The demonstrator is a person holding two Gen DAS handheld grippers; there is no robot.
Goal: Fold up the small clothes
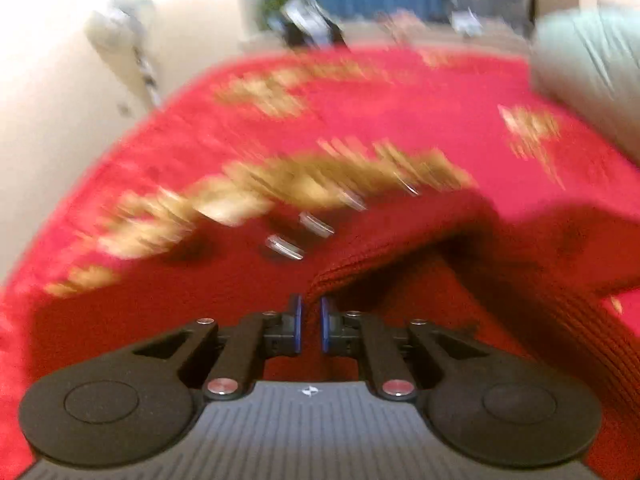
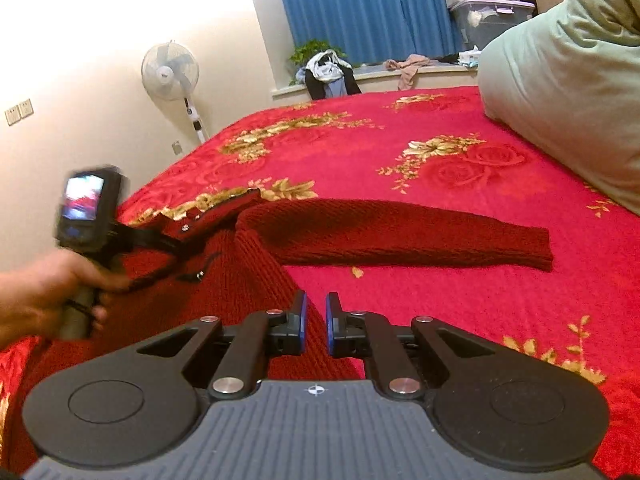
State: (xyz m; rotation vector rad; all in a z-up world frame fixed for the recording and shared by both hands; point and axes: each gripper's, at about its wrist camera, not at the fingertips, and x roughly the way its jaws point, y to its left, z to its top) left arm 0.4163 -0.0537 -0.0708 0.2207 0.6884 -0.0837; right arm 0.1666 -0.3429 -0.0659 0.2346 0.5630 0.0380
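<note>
A dark red ribbed knit sweater [image 2: 248,280] lies on the red floral bedspread [image 2: 440,300], one sleeve [image 2: 400,236] stretched out to the right. My right gripper [image 2: 316,310] stands shut over the sweater's right edge, with ribbed fabric showing in the narrow gap between its pads. At the left a hand [image 2: 44,296] holds my left gripper [image 2: 176,246], which lifts a fold of the sweater. The left wrist view is smeared by motion. There my left gripper [image 1: 311,312] is shut on a ribbed edge of the sweater [image 1: 380,256], and shiny buttons [image 1: 316,225] show beyond it.
A pale green duvet [image 2: 560,80] is heaped on the bed at the right. A standing fan [image 2: 170,72] is by the left wall. Clothes [image 2: 328,72] lie on the window sill under a blue curtain [image 2: 360,8], beside storage boxes [image 2: 488,12].
</note>
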